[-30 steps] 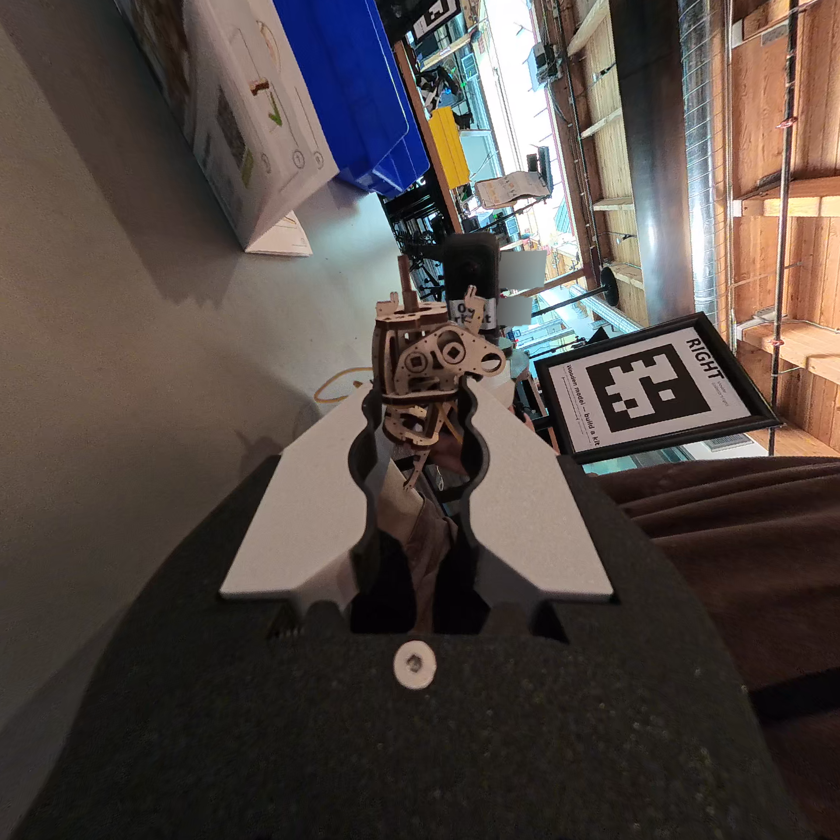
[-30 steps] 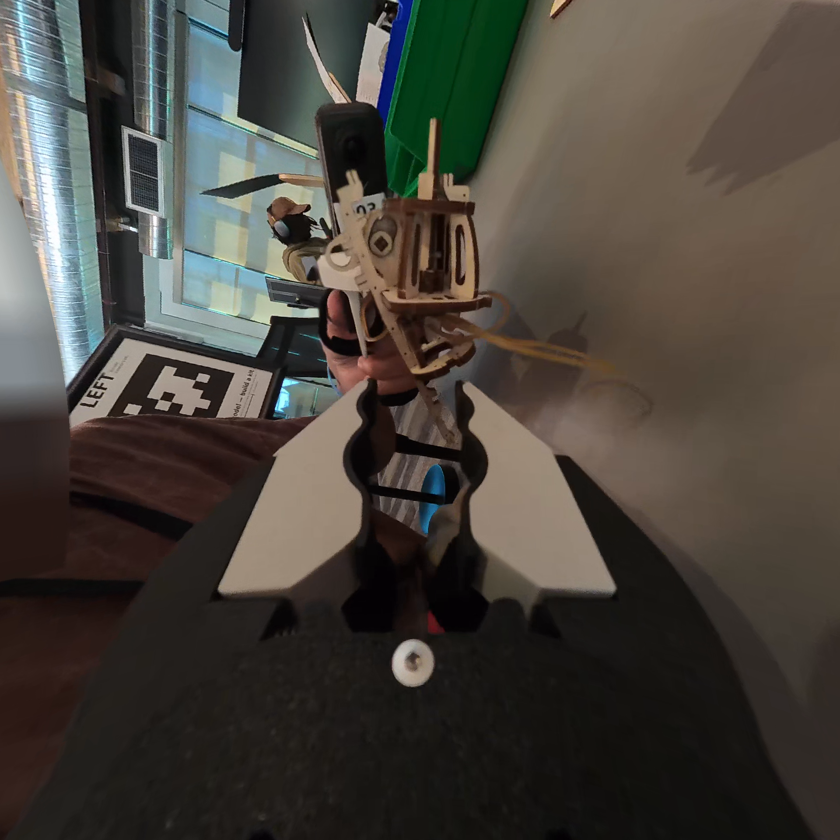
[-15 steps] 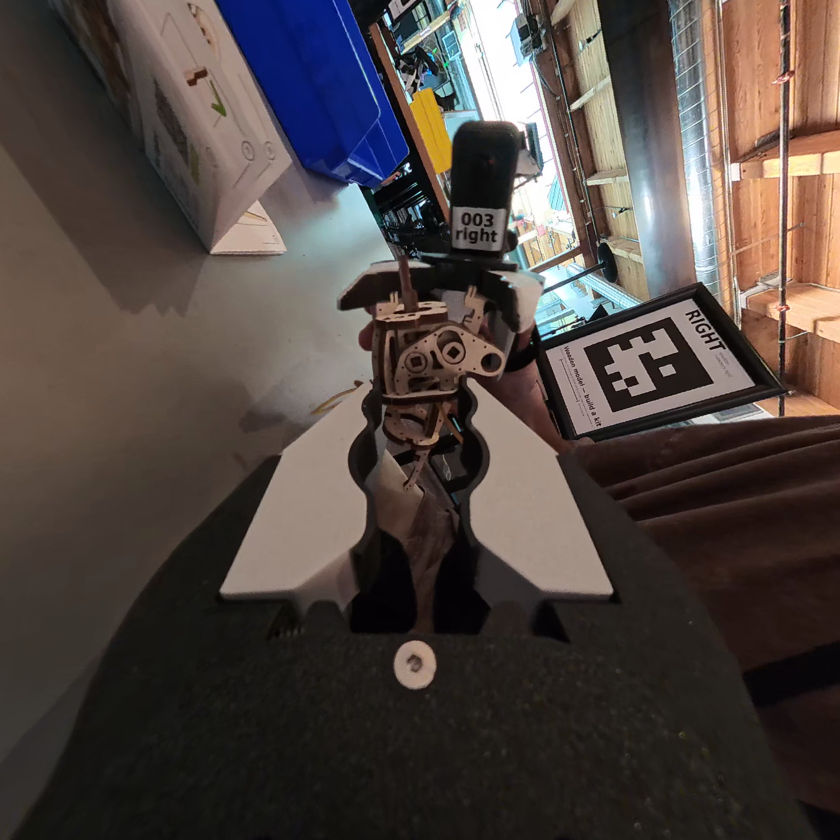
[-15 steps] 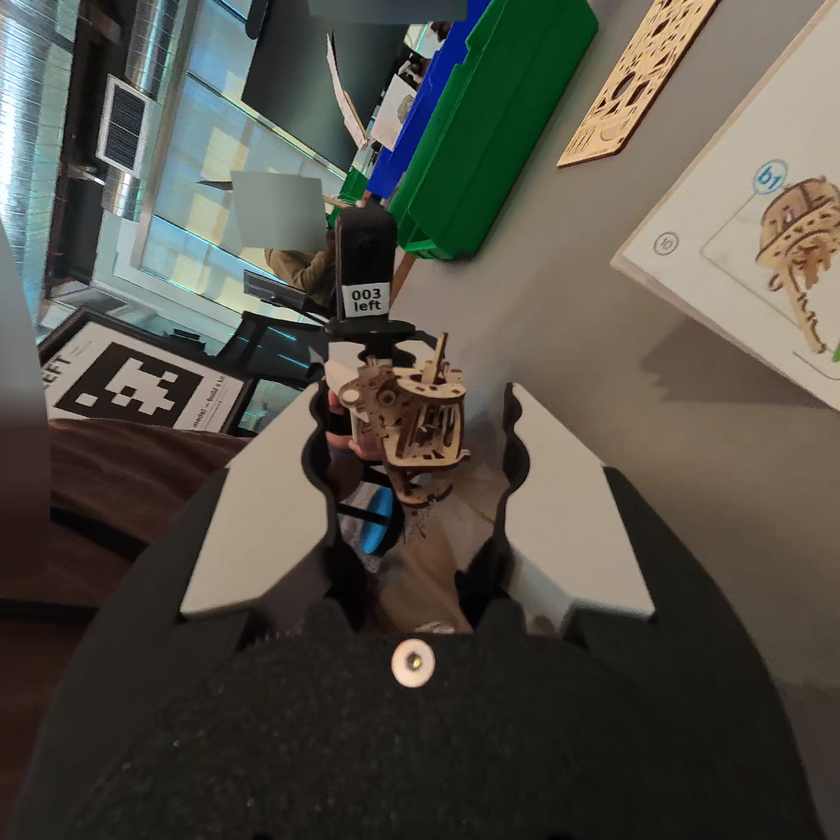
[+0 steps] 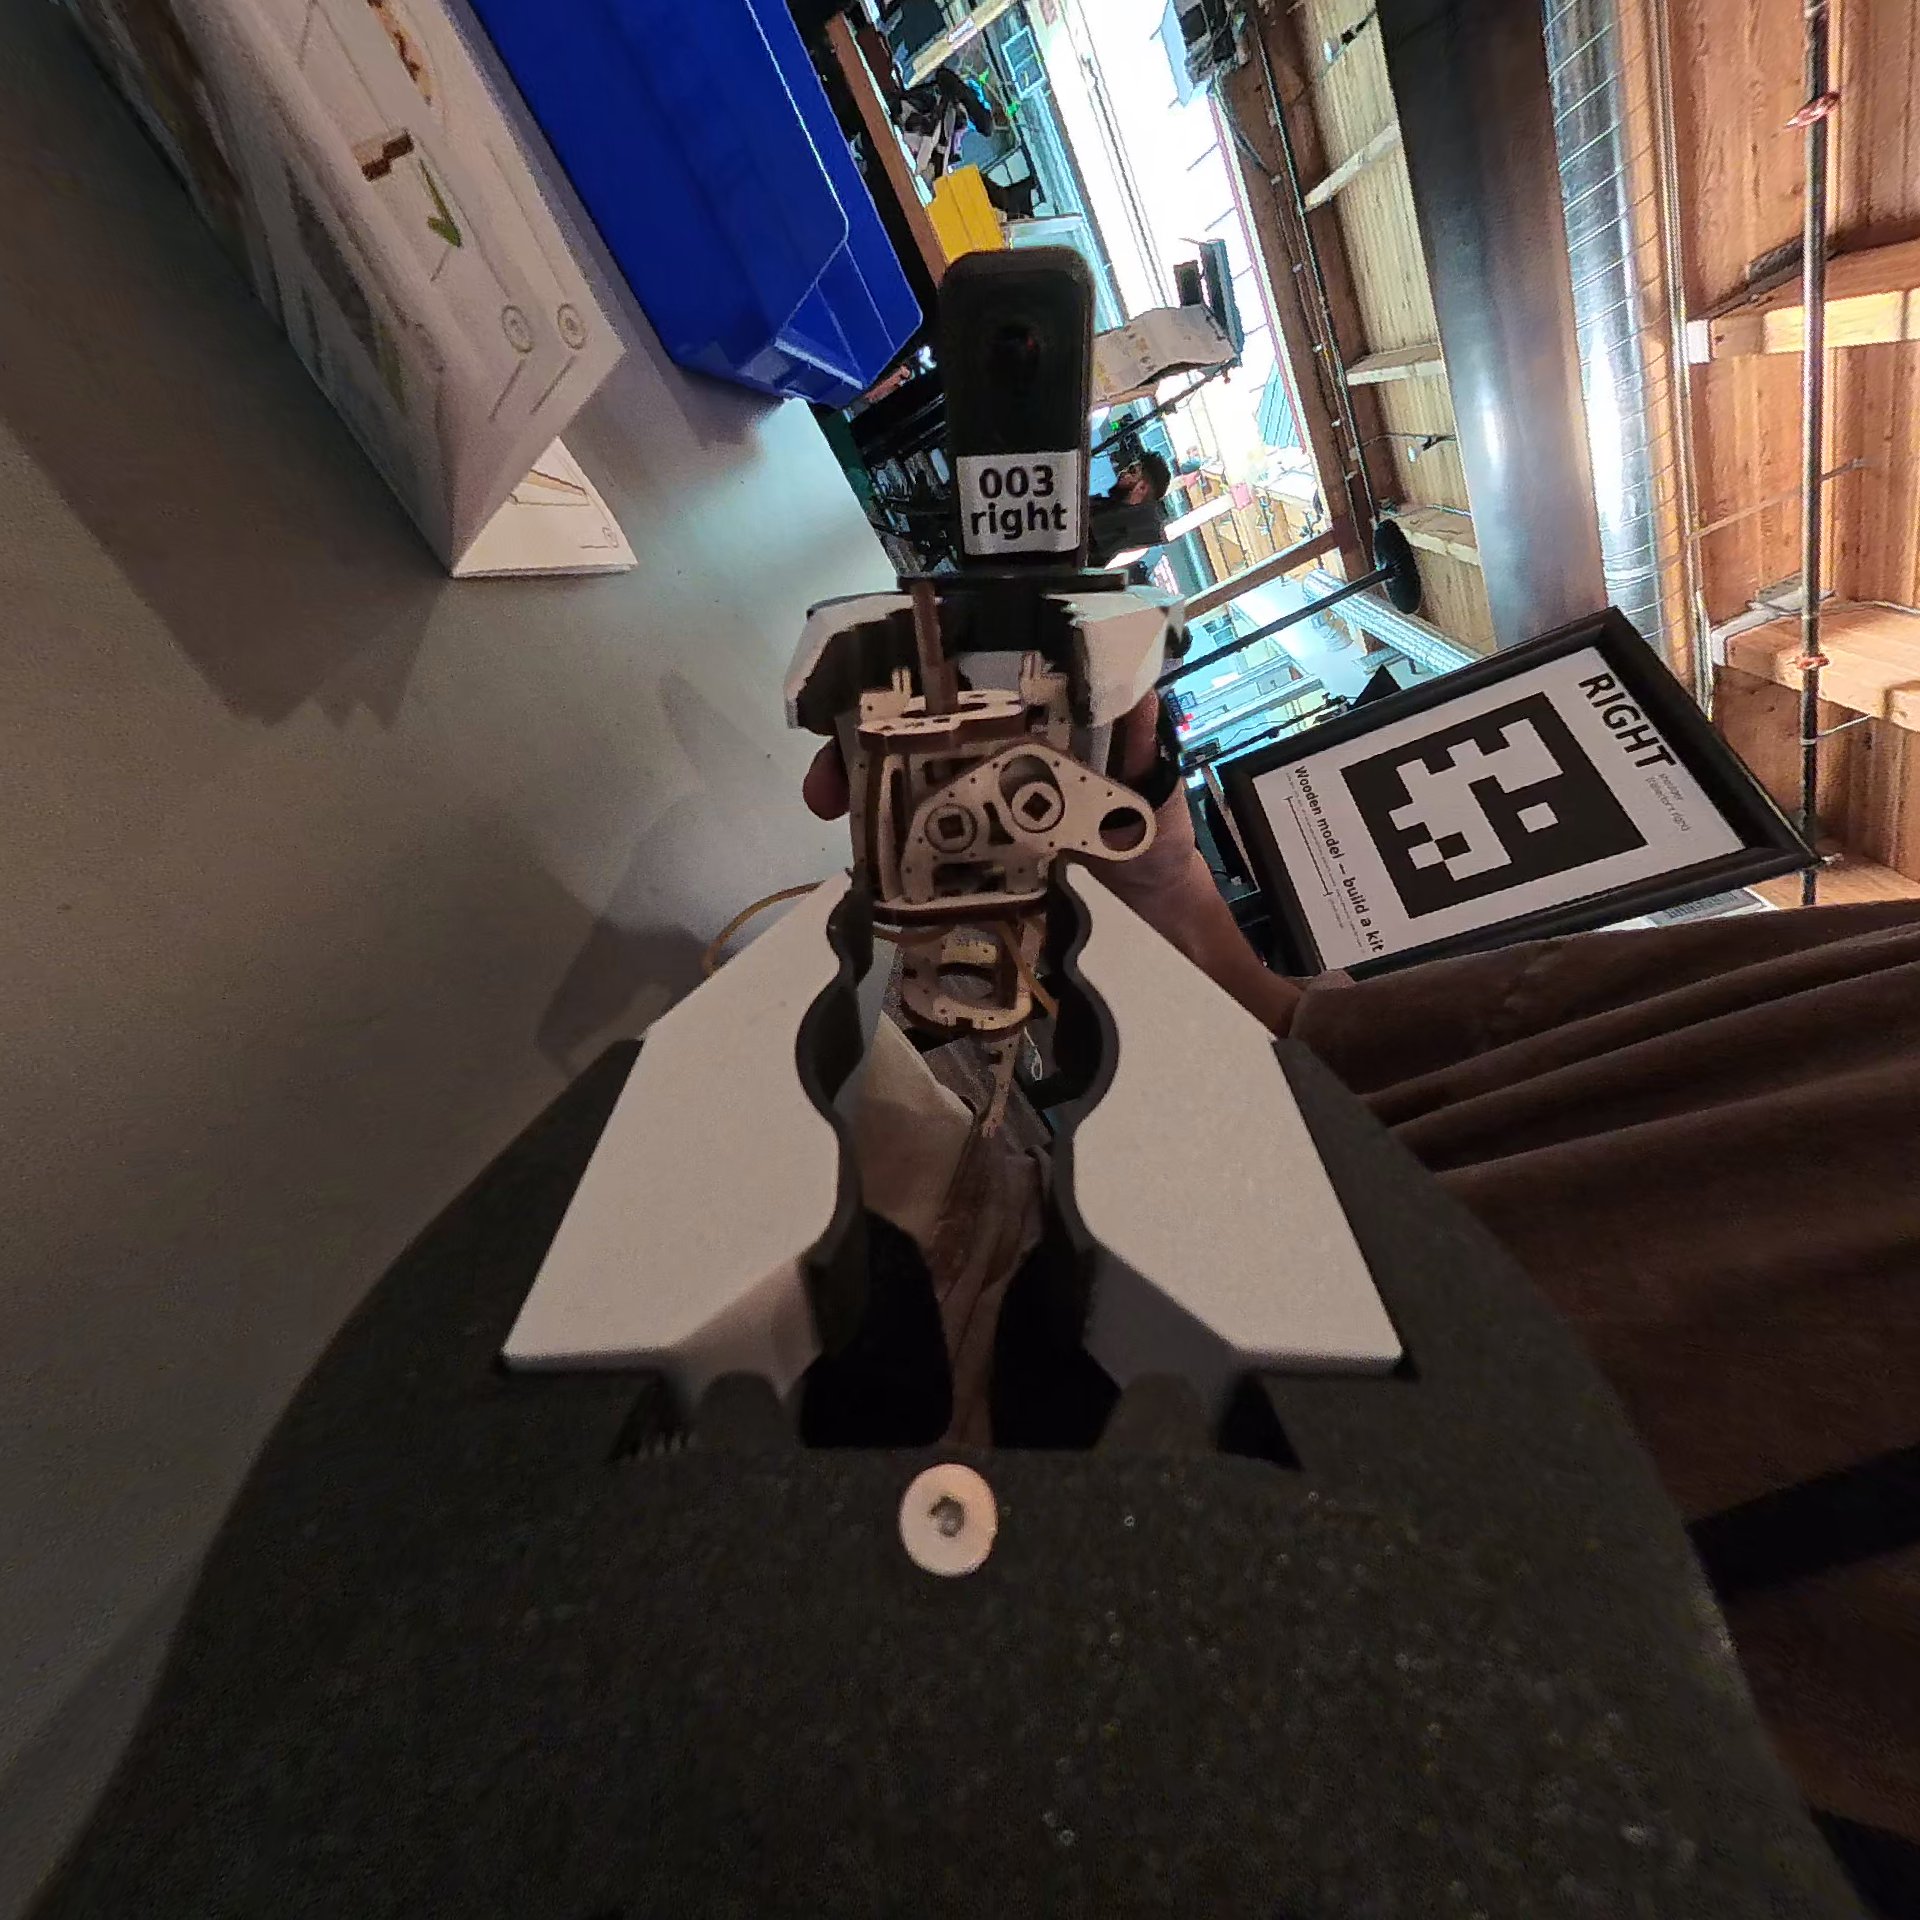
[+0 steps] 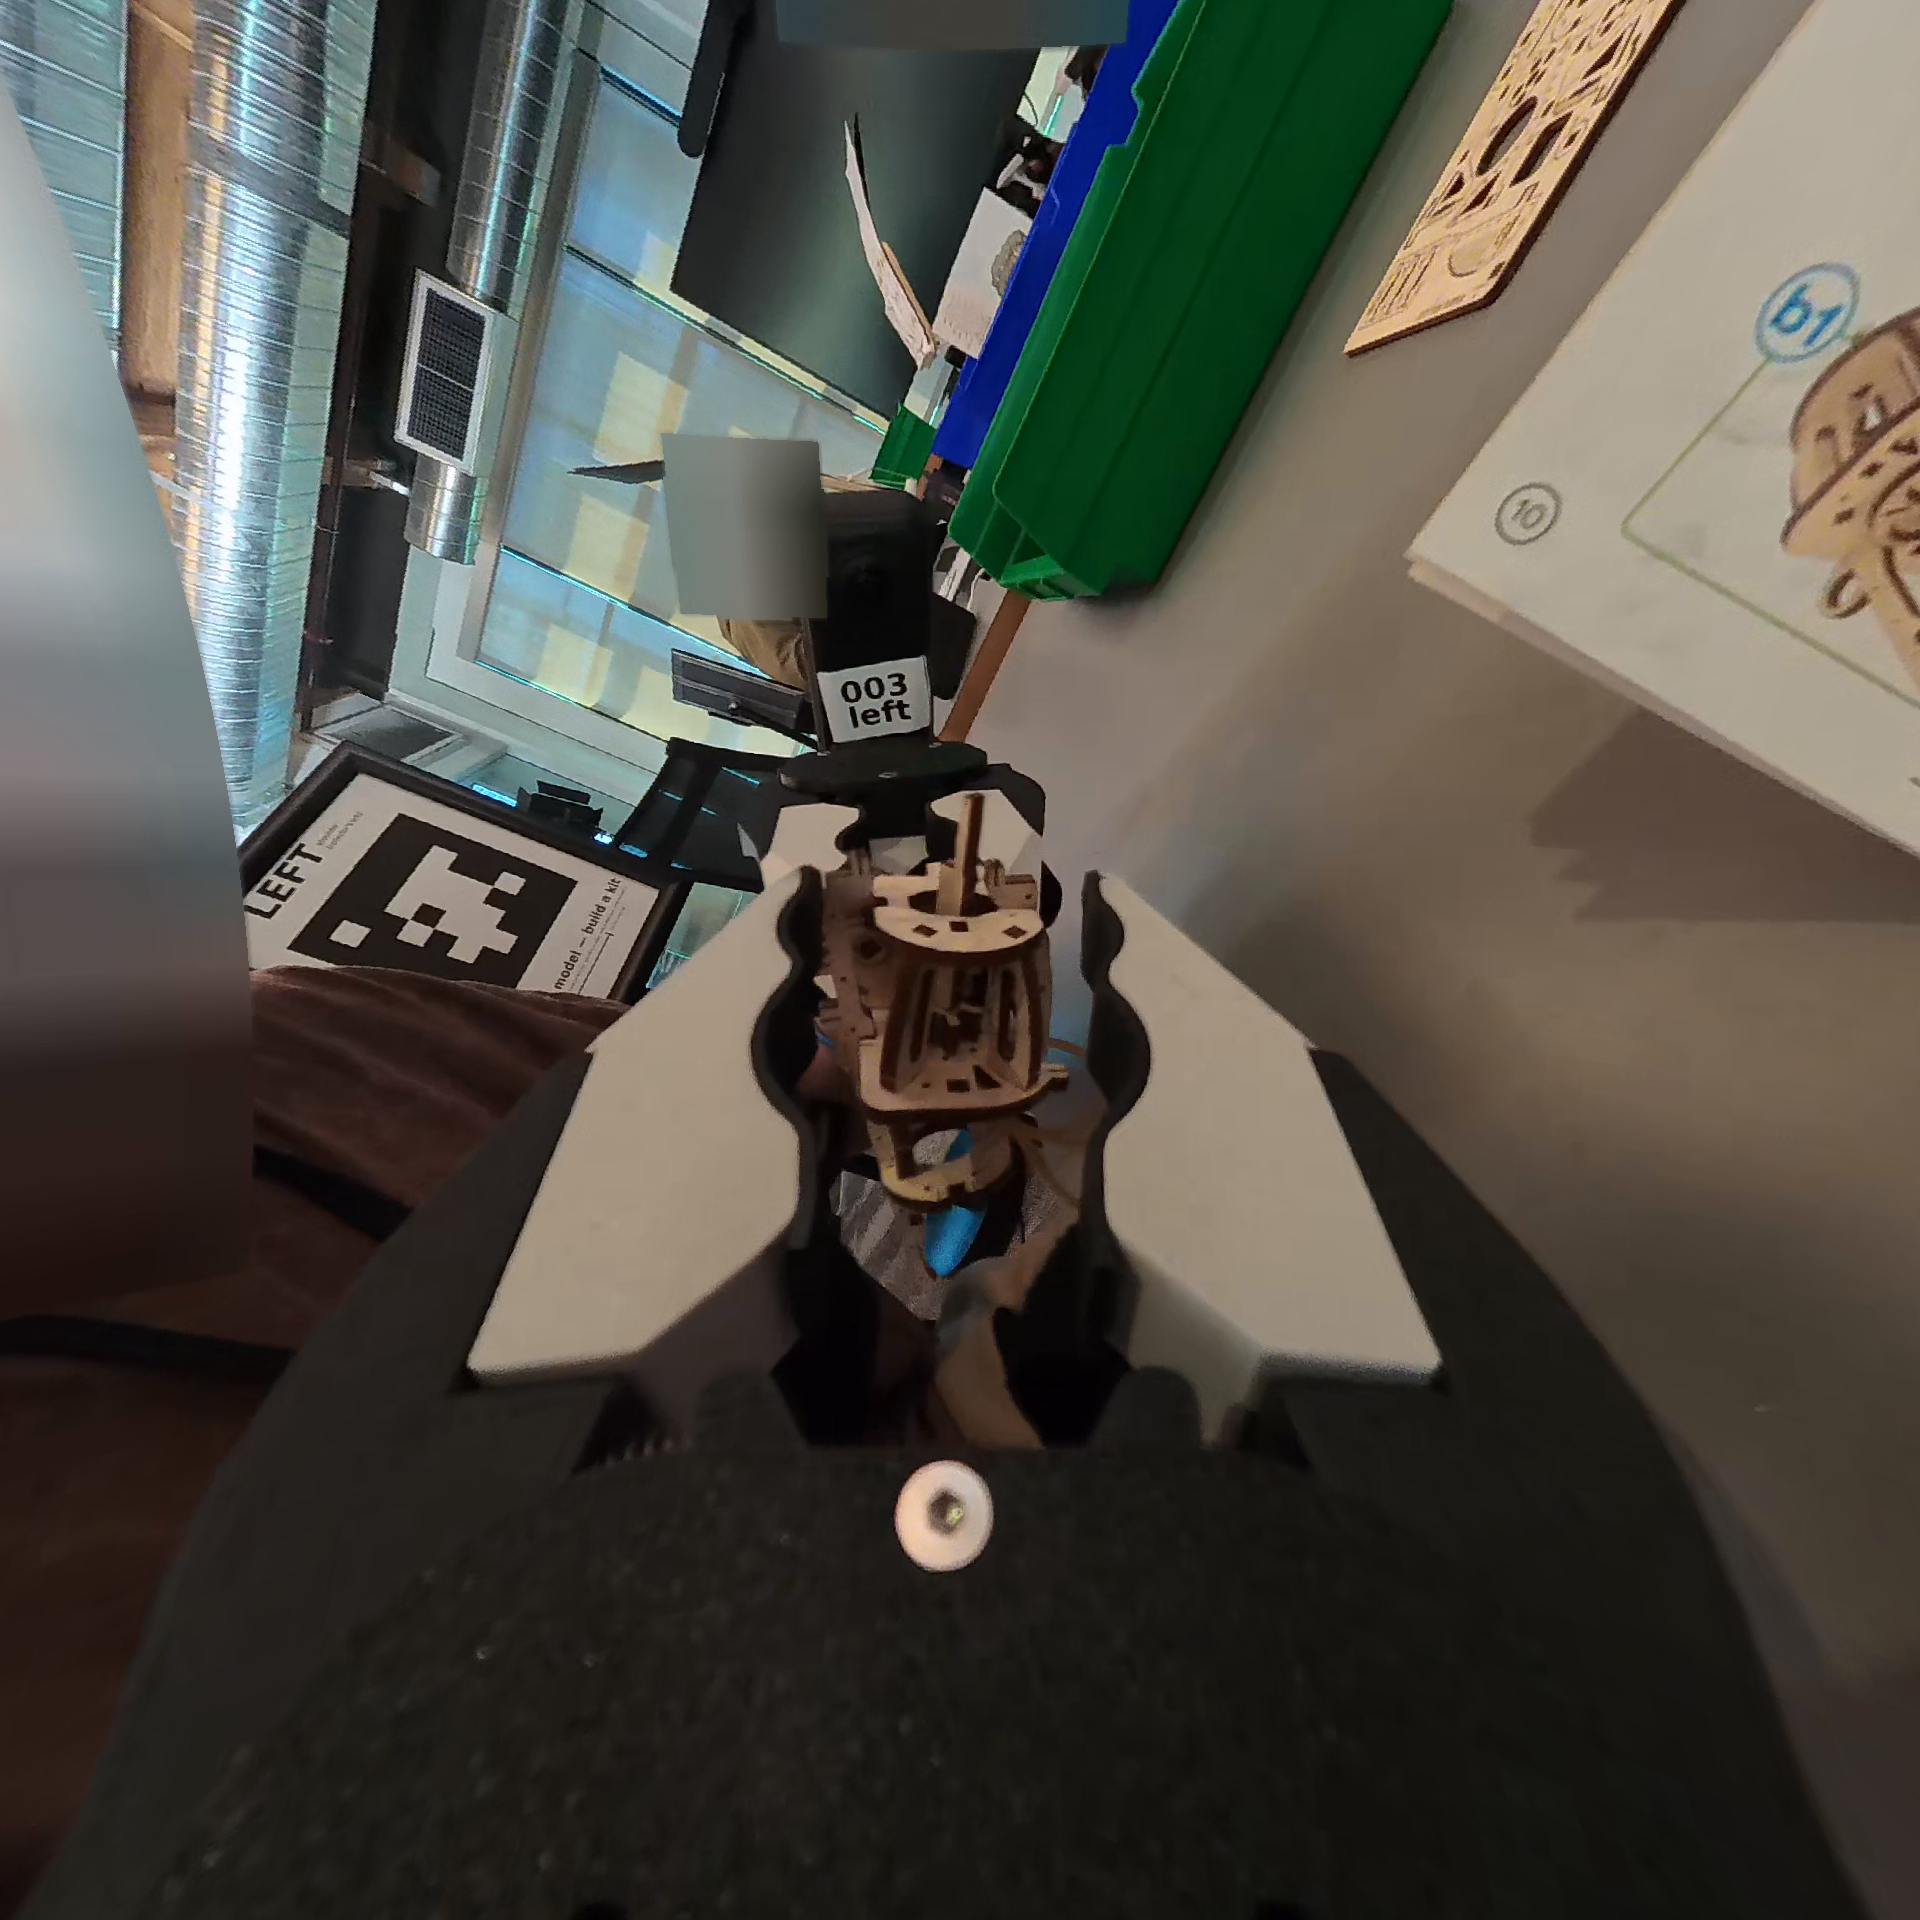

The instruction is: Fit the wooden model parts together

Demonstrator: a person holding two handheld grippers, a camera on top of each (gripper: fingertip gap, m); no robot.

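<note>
The partly built wooden model (image 5: 997, 821) is a small laser-cut frame with a thin peg sticking out of its far end. My left gripper (image 5: 961, 914) is shut on its near end and holds it above the grey table (image 5: 260, 935). The right gripper (image 5: 982, 665) faces it from the far side. In the right wrist view my right gripper (image 6: 945, 914) is open, with the model (image 6: 956, 997) between its spread fingers; I cannot tell whether they touch it. The left gripper (image 6: 904, 821) shows just behind the model. A rubber band (image 5: 748, 914) hangs from the model.
An instruction booklet (image 5: 395, 260) and a blue bin (image 5: 707, 177) lie at the back of the table. A green bin (image 6: 1174, 291), a wooden parts sheet (image 6: 1496, 177) and an instruction page (image 6: 1714, 520) are on the right. Framed marker signs (image 5: 1507, 810) (image 6: 447, 904) stand near a brown sleeve (image 5: 1610, 1143). Left and right tips are no more than a few centimetres apart.
My right gripper opened wider and moved forward, so the model now sits between its fingers. The left gripper kept hold of the model and stayed nearly still.
</note>
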